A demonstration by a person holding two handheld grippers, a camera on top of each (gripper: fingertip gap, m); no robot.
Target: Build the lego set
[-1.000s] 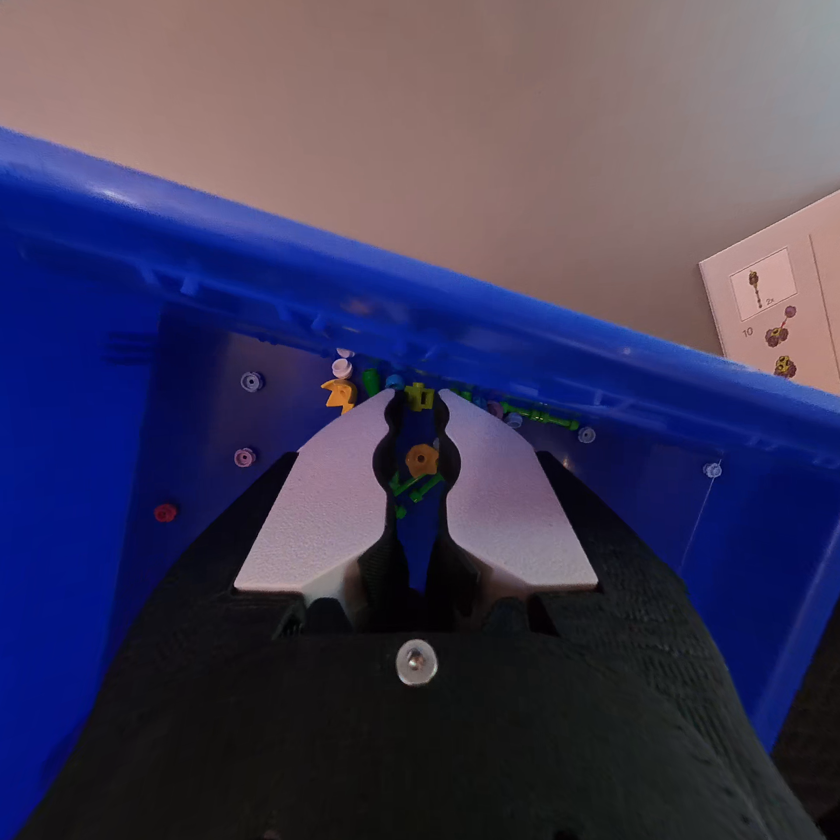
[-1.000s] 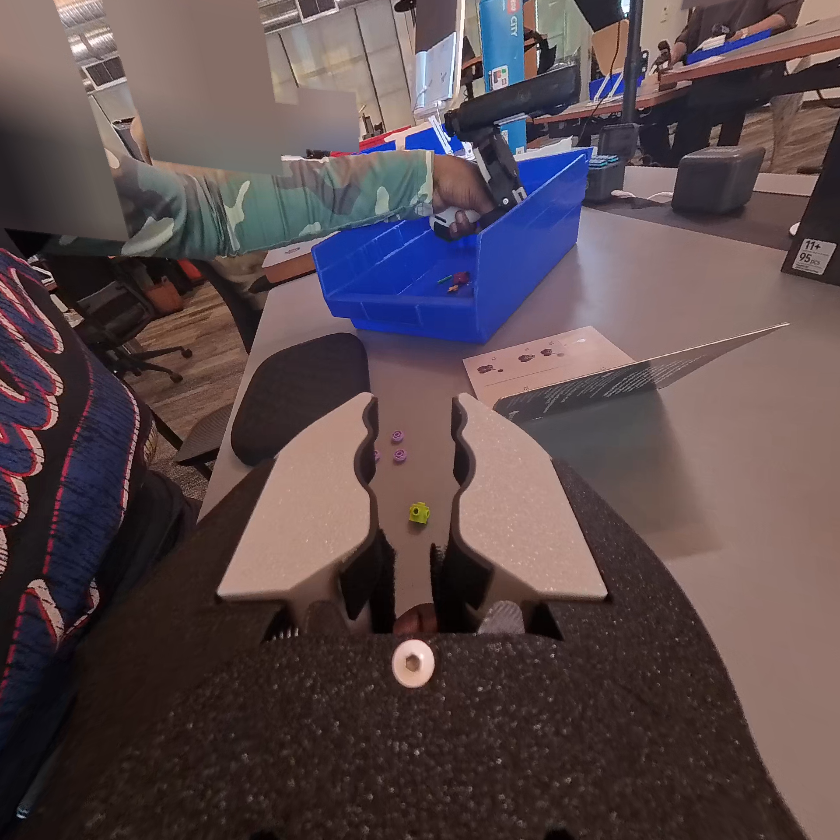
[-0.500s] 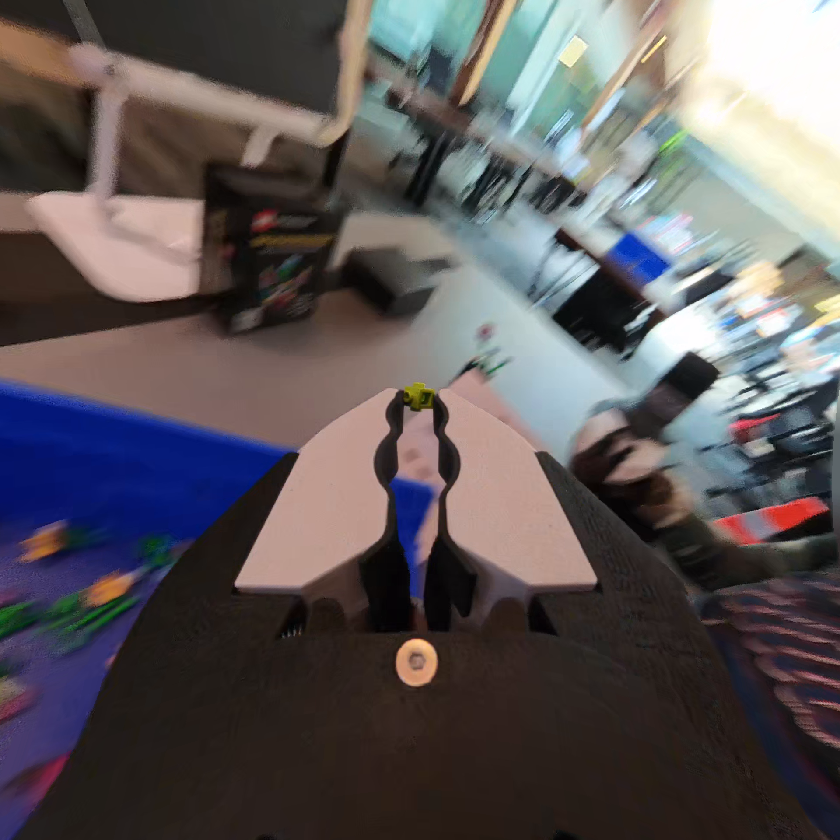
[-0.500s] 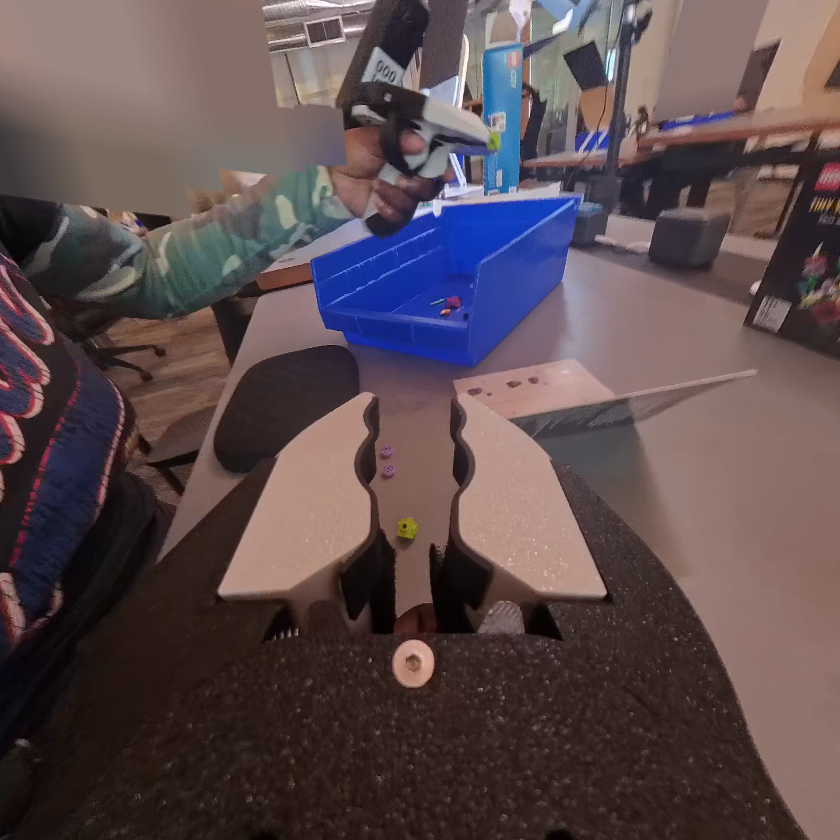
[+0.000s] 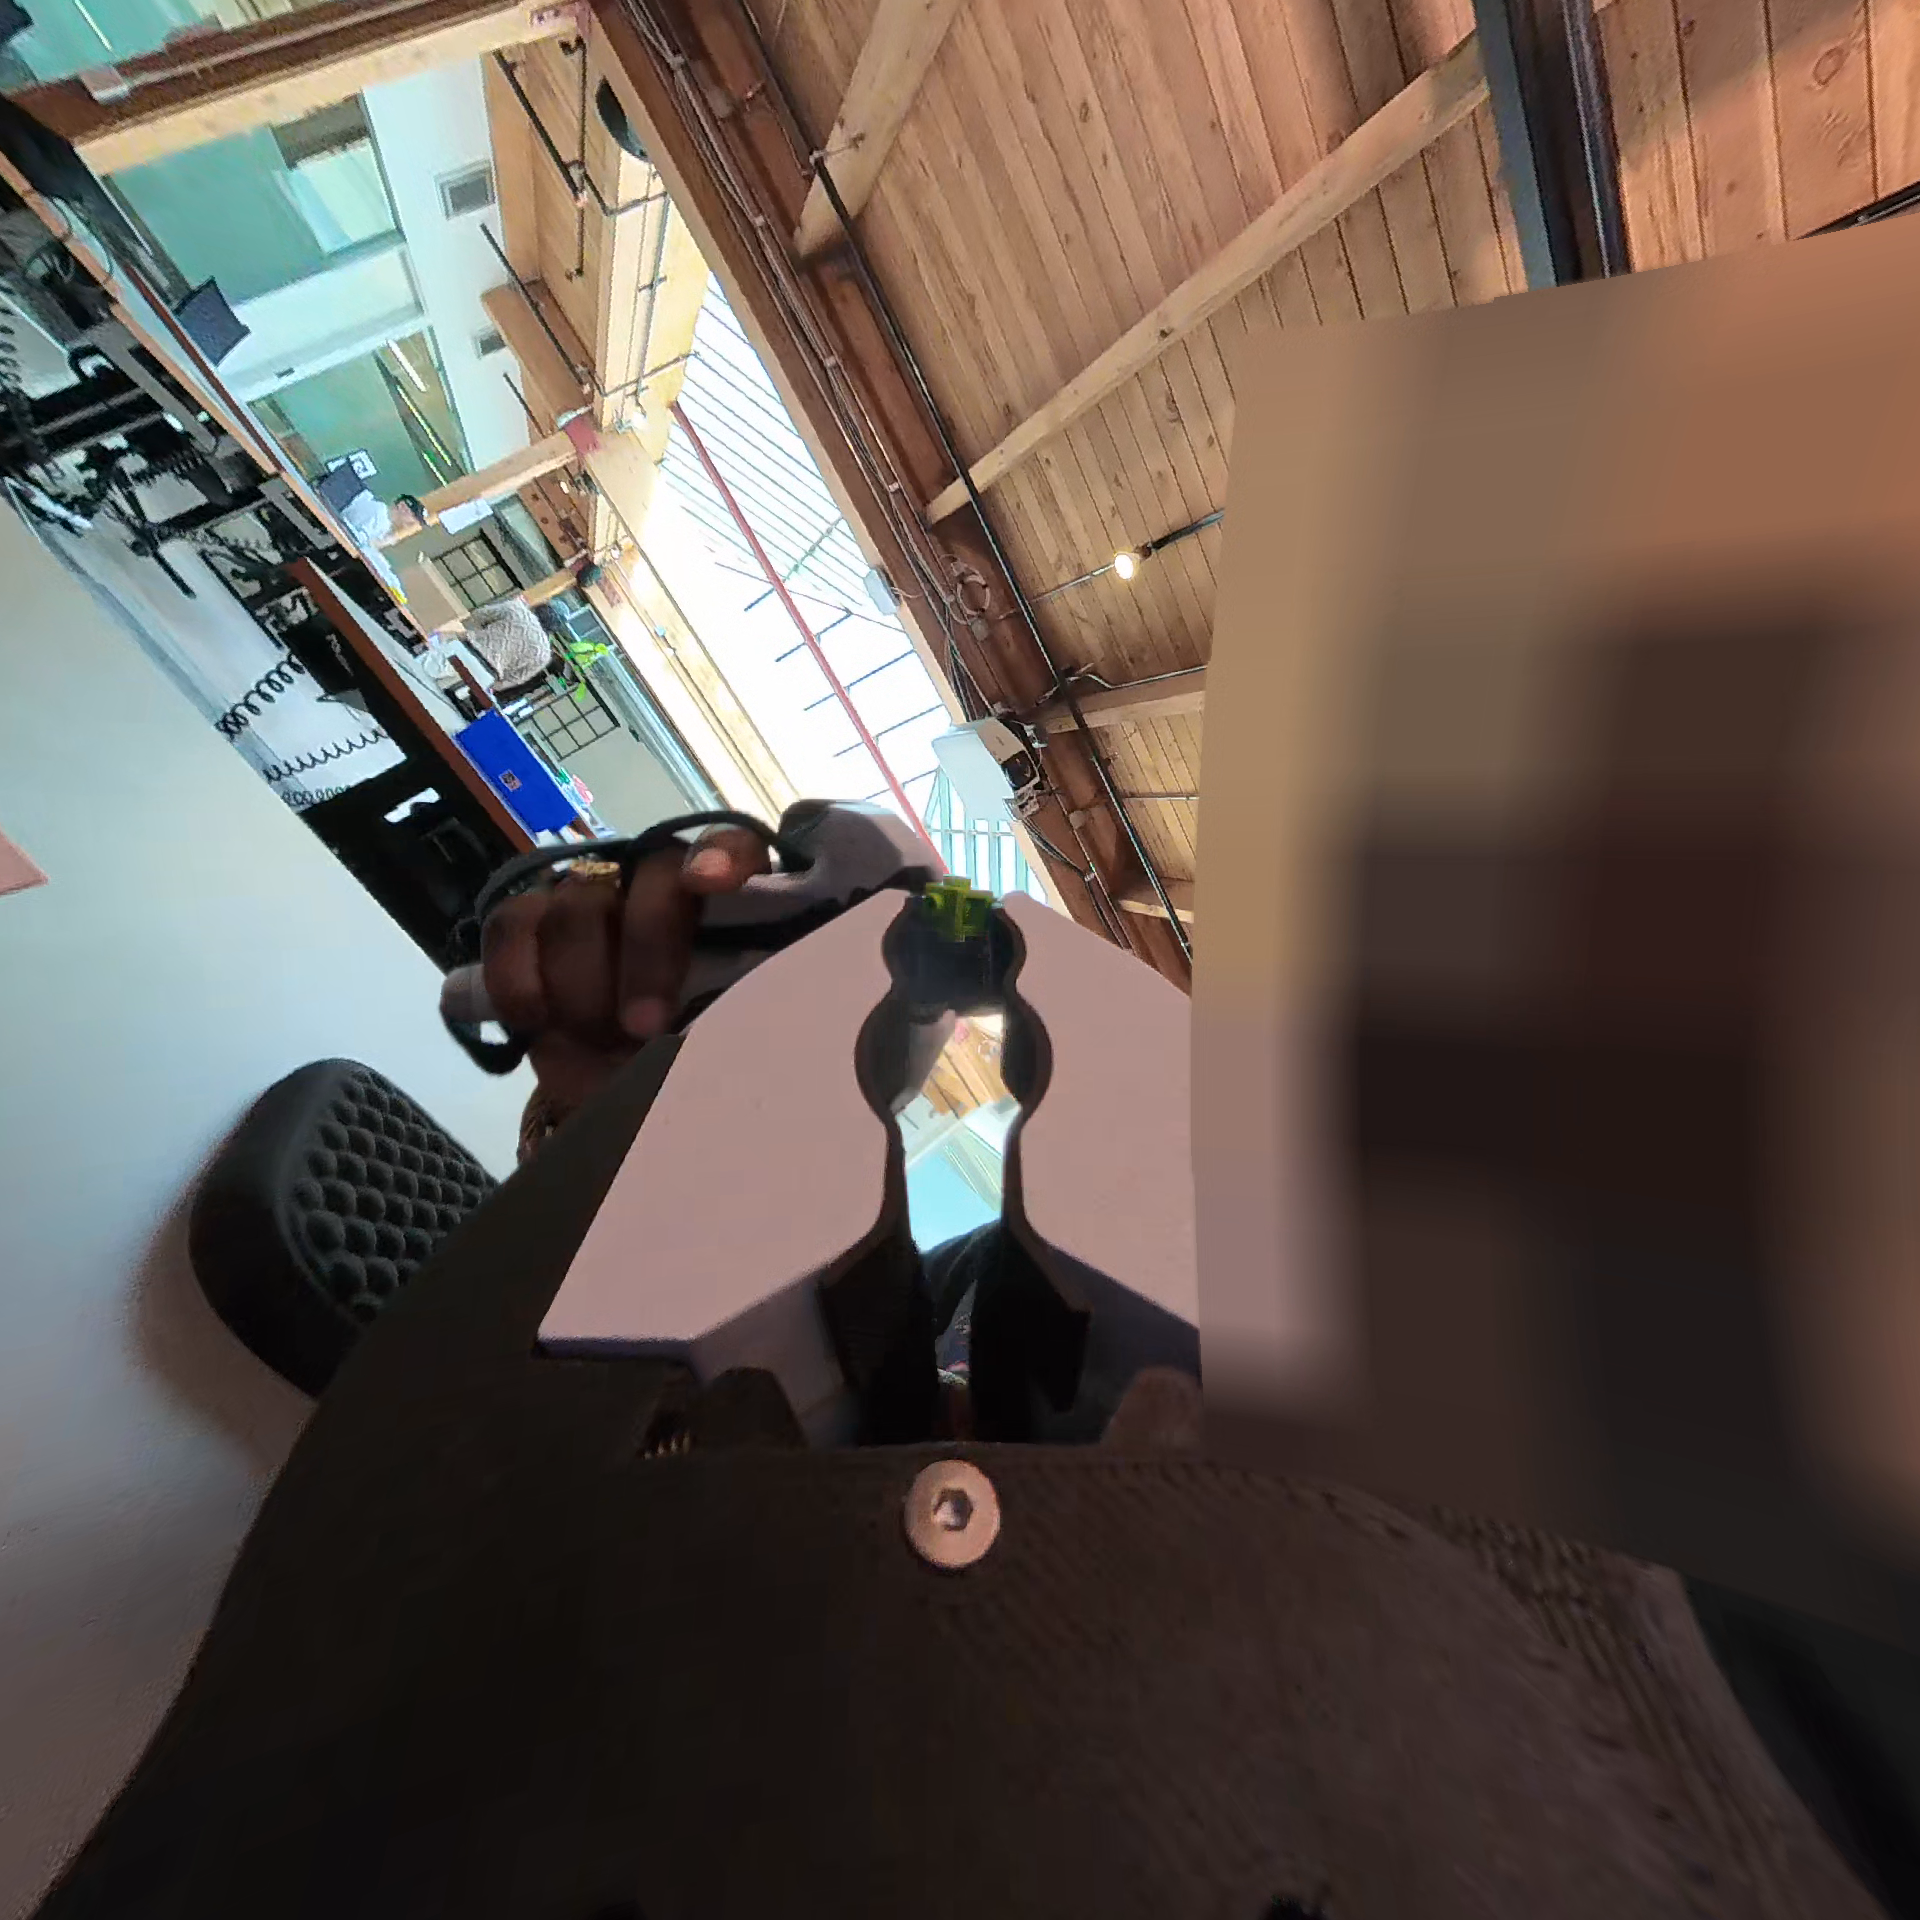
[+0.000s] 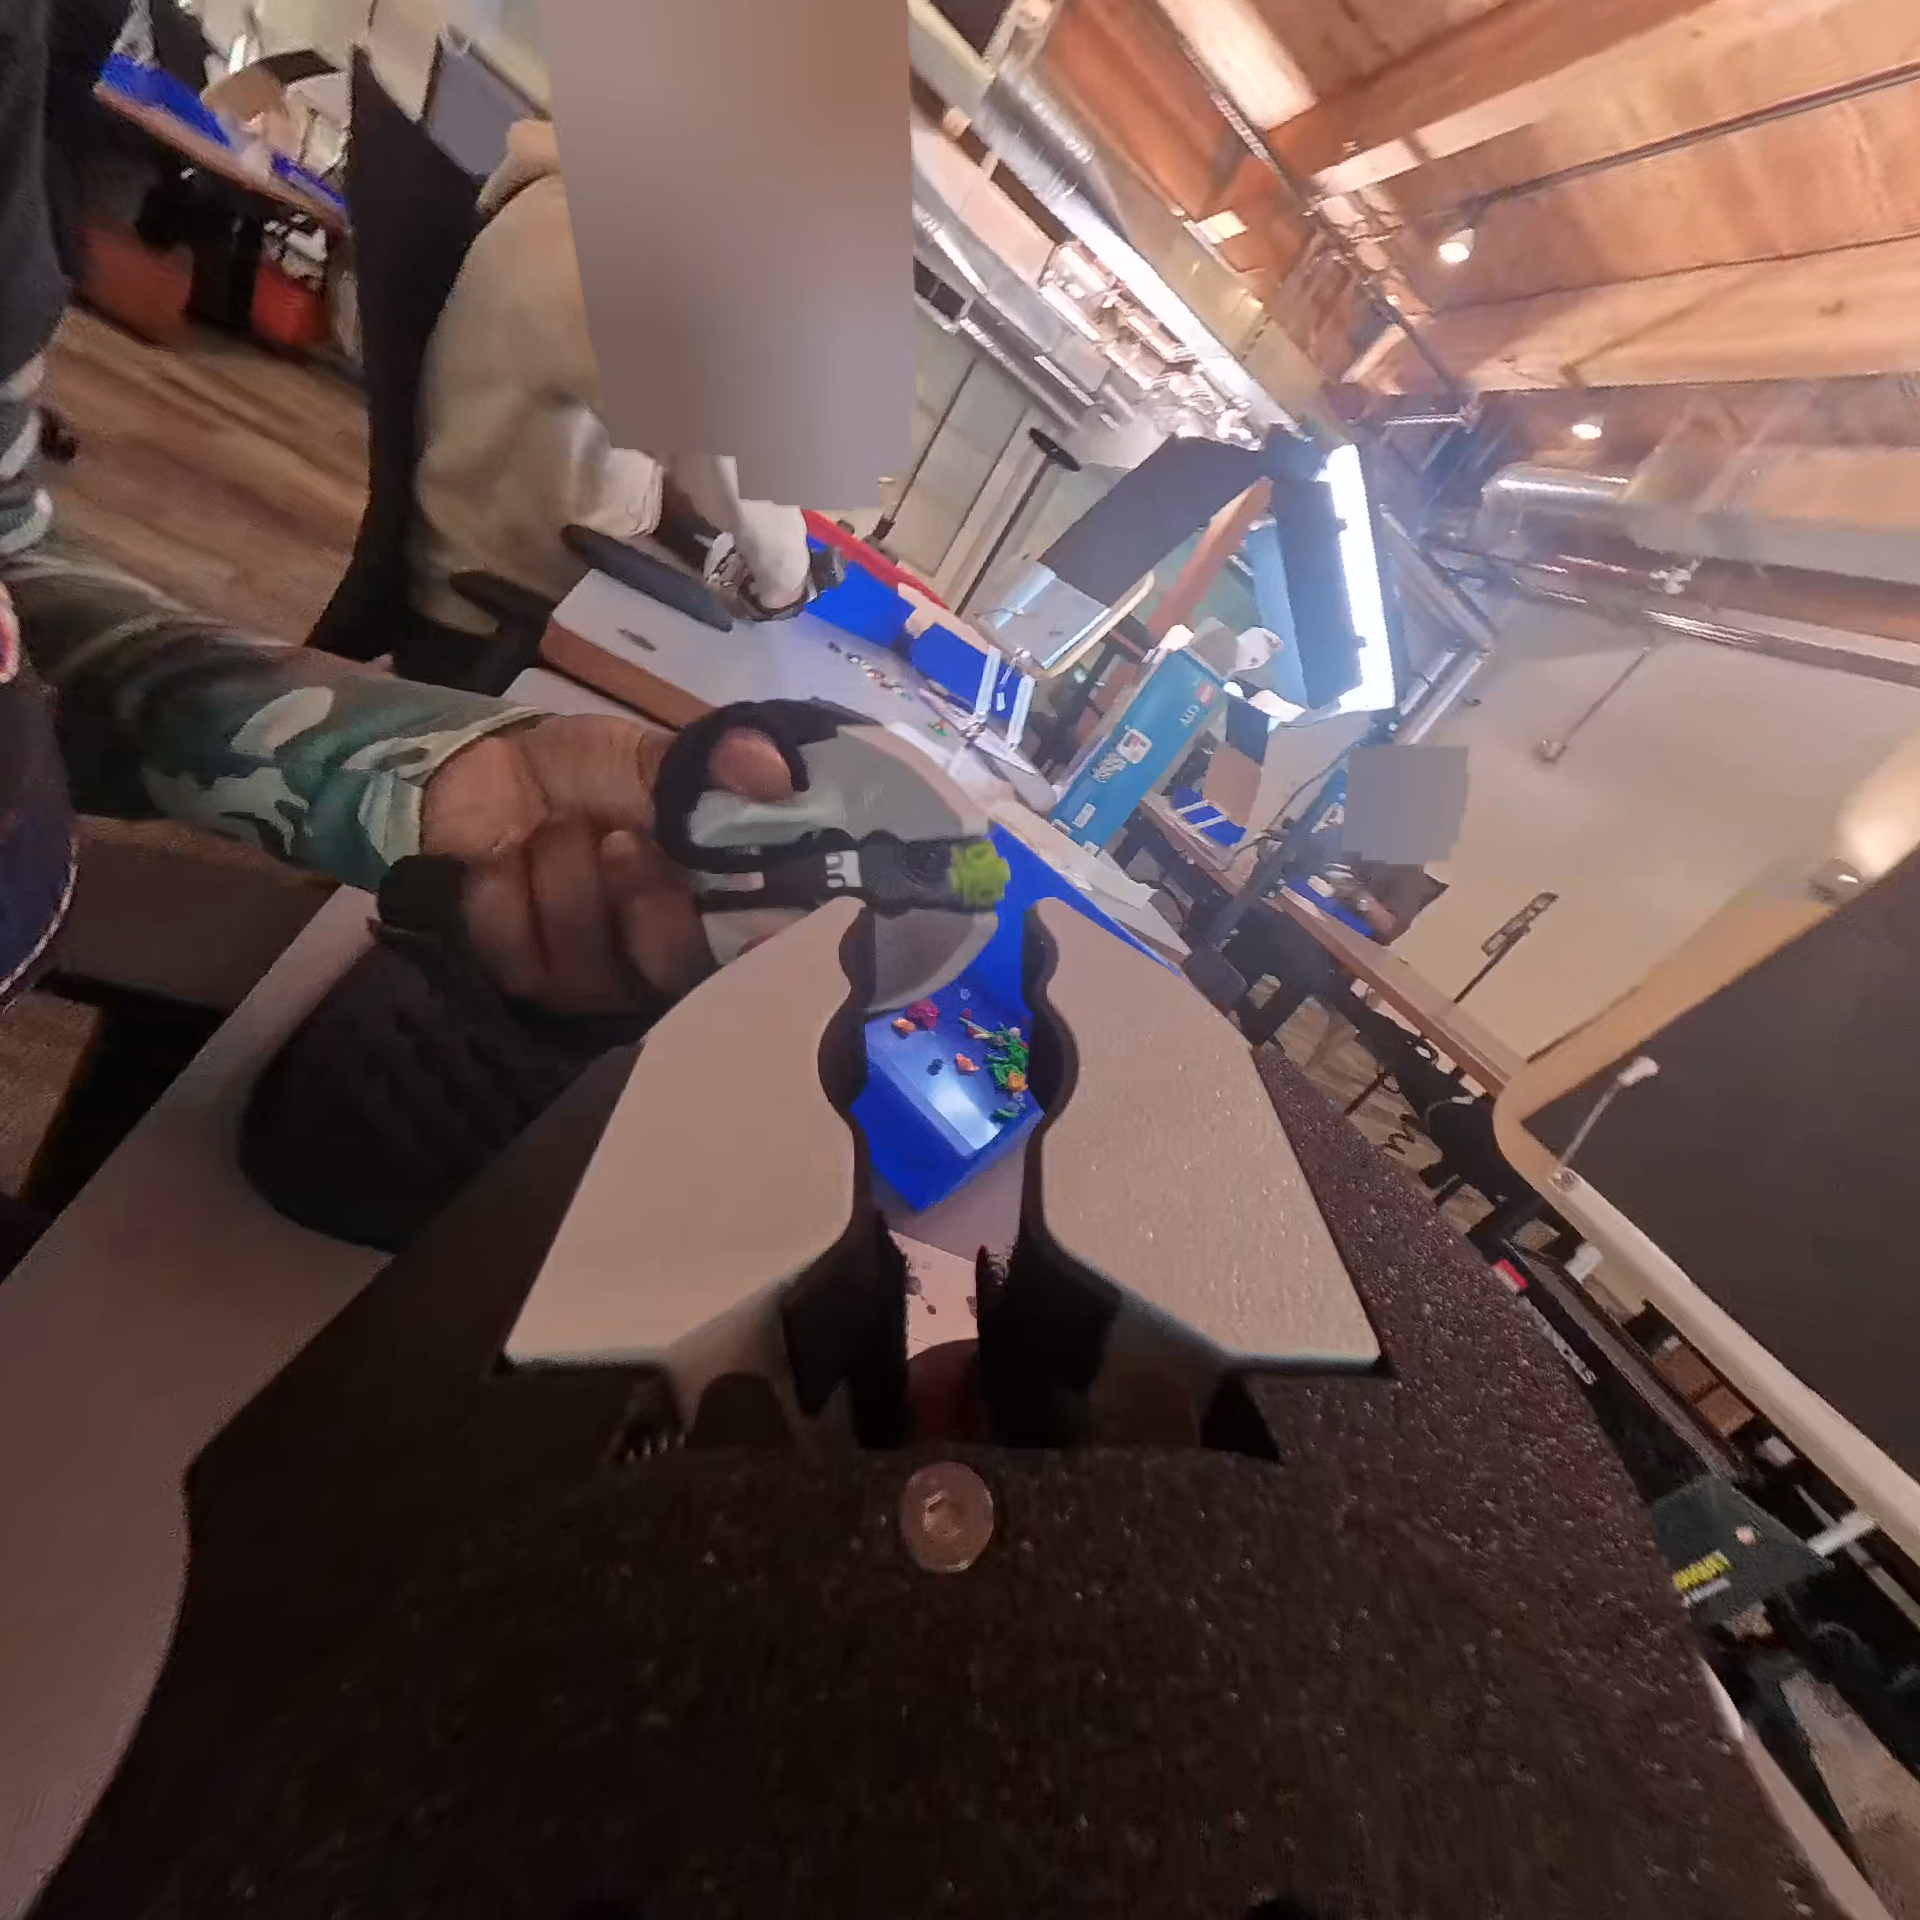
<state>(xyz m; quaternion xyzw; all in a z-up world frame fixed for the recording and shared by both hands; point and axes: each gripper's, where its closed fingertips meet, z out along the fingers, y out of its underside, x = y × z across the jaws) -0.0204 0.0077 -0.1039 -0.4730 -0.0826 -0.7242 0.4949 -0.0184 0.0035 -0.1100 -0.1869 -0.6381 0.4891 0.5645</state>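
Observation:
My left gripper (image 5: 956, 916) is shut on a small lime green lego piece (image 5: 958, 902) at its fingertips and is raised in the air, tilted up toward the ceiling. In the right wrist view the same lime piece (image 6: 975, 871) sits just above and between the tips of my right gripper (image 6: 945, 920), which is open and empty. The two grippers face each other, close together. The right gripper also shows in the left wrist view, in a hand (image 5: 582, 956) just beyond the lime piece. The blue bin (image 6: 935, 1138) with several loose coloured pieces lies below, seen between my right fingers.
A black padded chair armrest (image 5: 343, 1216) is at the lower left, next to the grey table (image 6: 125, 1299). A camouflage sleeve (image 6: 281, 748) reaches in from the left. Another person works at a far table (image 6: 665, 623). Wooden ceiling beams fill the background. Both grippers' tips are close together, under 4 cm apart.
The left gripper lifted the lime piece out of the blue bin and swung it up in front of the right gripper. The right gripper rose off the table and tilted up, staying open.

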